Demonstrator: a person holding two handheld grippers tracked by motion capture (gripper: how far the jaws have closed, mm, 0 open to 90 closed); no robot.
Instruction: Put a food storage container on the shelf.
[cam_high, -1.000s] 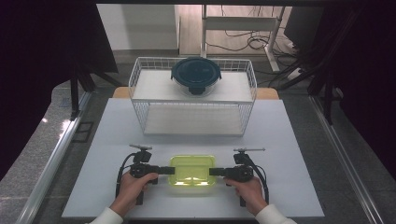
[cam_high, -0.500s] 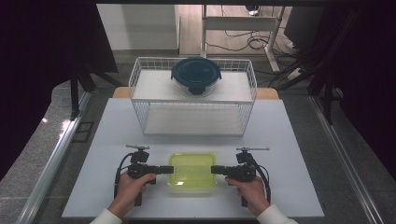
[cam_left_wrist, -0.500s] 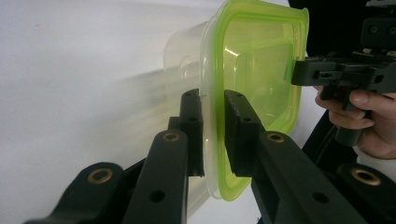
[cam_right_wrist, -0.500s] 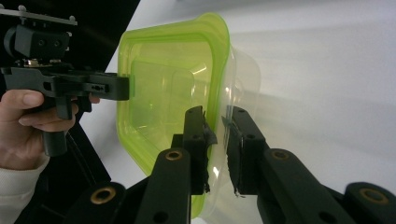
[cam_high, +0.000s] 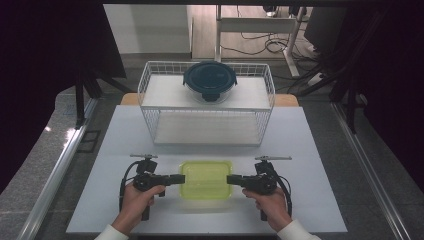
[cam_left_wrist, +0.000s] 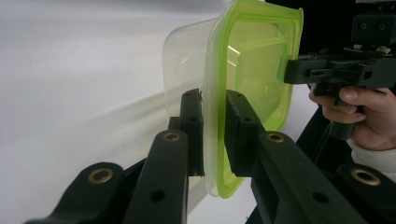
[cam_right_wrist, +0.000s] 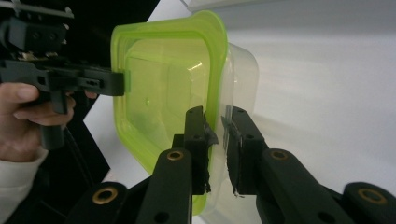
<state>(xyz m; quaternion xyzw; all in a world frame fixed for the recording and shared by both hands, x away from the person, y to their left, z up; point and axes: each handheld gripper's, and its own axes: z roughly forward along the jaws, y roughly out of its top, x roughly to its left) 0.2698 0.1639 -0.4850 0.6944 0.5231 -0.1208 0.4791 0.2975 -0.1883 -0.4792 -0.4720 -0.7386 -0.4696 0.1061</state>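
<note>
A clear plastic box with a lime-green lid (cam_high: 206, 179) hangs just above the white table, held level between both grippers. My left gripper (cam_high: 181, 178) is shut on the lid's left rim and my right gripper (cam_high: 230, 180) on its right rim. Both pairs of jaws have just been closing onto that rim. In the left gripper view my jaws (cam_left_wrist: 214, 112) pinch the green rim (cam_left_wrist: 252, 60), with the other gripper (cam_left_wrist: 292, 72) at the far edge. The right gripper view shows my jaws (cam_right_wrist: 218, 126) clamped on the box rim (cam_right_wrist: 159, 84), opposite the left gripper (cam_right_wrist: 119, 81).
A white wire basket (cam_high: 210, 125) stands at the back of the table (cam_high: 310, 140). A round container with a dark blue lid (cam_high: 209, 80) sits on its upper shelf. Bare table lies between the basket and the box. Metal rails run along both sides.
Both grippers have tightened on the box's rim and risen a little, and the box has come up off the table with them.
</note>
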